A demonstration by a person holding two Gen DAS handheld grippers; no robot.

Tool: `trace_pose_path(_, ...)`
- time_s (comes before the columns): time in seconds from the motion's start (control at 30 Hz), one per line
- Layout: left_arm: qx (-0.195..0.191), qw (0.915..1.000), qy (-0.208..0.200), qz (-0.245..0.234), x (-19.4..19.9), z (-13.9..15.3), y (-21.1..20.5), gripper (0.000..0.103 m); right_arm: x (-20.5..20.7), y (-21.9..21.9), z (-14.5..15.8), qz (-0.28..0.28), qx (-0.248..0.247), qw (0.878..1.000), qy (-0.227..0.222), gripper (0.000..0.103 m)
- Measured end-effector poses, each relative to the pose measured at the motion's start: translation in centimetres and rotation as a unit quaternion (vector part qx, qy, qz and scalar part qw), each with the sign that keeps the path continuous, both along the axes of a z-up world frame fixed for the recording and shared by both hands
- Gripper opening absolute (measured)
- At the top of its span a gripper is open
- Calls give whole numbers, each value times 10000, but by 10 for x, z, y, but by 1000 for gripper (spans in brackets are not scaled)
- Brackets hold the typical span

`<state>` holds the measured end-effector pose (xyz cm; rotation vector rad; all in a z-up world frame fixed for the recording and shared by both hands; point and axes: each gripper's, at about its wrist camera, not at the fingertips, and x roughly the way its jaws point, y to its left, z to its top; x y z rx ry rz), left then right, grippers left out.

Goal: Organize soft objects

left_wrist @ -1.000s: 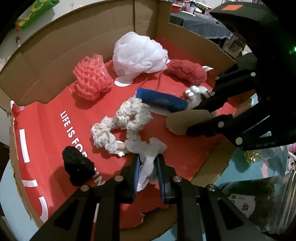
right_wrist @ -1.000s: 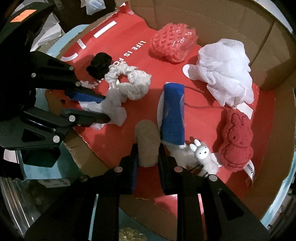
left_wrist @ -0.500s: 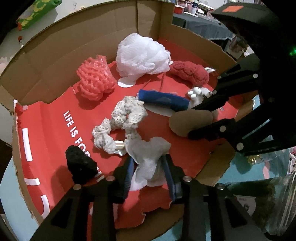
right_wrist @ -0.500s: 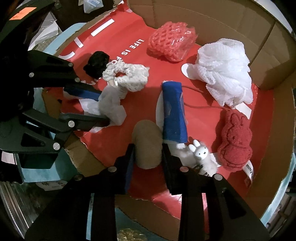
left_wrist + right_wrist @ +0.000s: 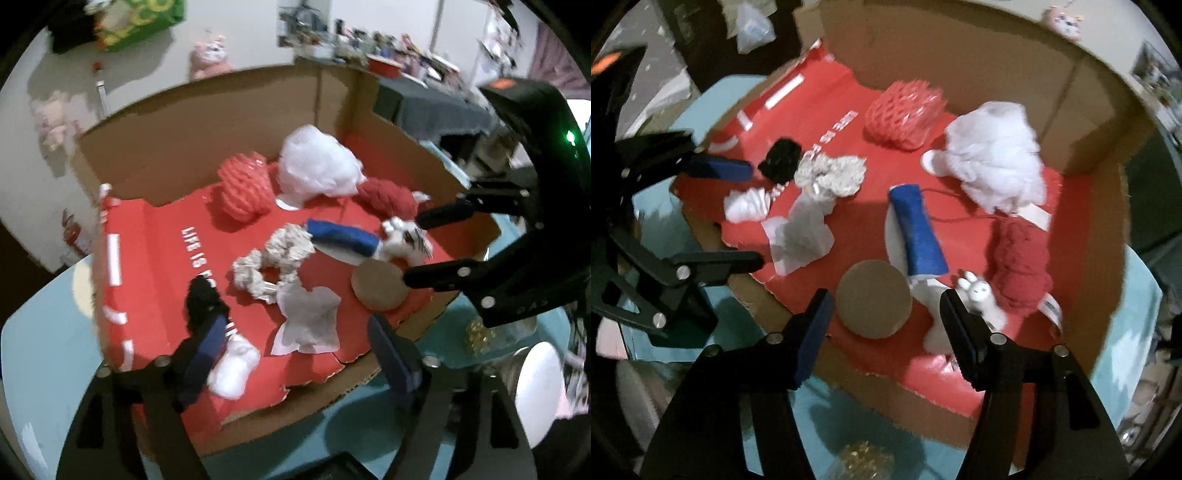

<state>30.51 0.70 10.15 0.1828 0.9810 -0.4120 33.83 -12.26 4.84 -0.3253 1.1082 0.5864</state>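
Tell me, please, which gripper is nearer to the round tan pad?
Right. The right gripper is opening around the tan pad; the left gripper, also opening, hangs over the grey cloth beside it.

Black linkage tool [image 5: 884, 328], blue pads [image 5: 812, 334], silver screws [image 5: 682, 272].

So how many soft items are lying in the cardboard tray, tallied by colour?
White or cream: 4: fluffy white mesh pouf, cream crocheted scrunchie, small white bunny plush, crumpled white wad
Red or pink: 2: pink net ball, red knitted bunny
Blue: 1: blue fabric roll
Black: 1: black fuzzy scrunchie
Grey: 1: grey cloth
Tan: 1: tan round pad
Total: 10
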Motion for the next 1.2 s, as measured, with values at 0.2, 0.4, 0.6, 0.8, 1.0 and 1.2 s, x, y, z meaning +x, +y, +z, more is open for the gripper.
trace_pose_path(0.2, -122, 9969, -77, 767, -8, 5, 15, 98, -13, -22, 18, -898, 153, 9956, -239, 73)
trace_pose_path(0.4, -184, 9919, -11, 1256, -9, -4, 22, 98, -26, -37, 14, -1674, 175, 9851, -356, 74)
trace_pose_path(0.6, -250, 9891, 176, 1440, -8, -13, 21, 98, -29, -41, 5, -1935, 254, 9803, -305, 74)
trace_pose_path(0.8, -186, 9873, 283, 1552, -9, -21, 20, 99, -29, -43, -1, -2099, 289, 9769, -283, 74)
trace_pose_path(1.0, -72, 9875, 287, 1550, -12, -27, 16, 99, -27, -41, -8, -2119, 344, 9765, -214, 74)
trace_pose_path(1.2, 6, 9866, 267, 1609, -12, -29, 17, 99, -28, -41, -14, -2170, 321, 9754, -232, 74)
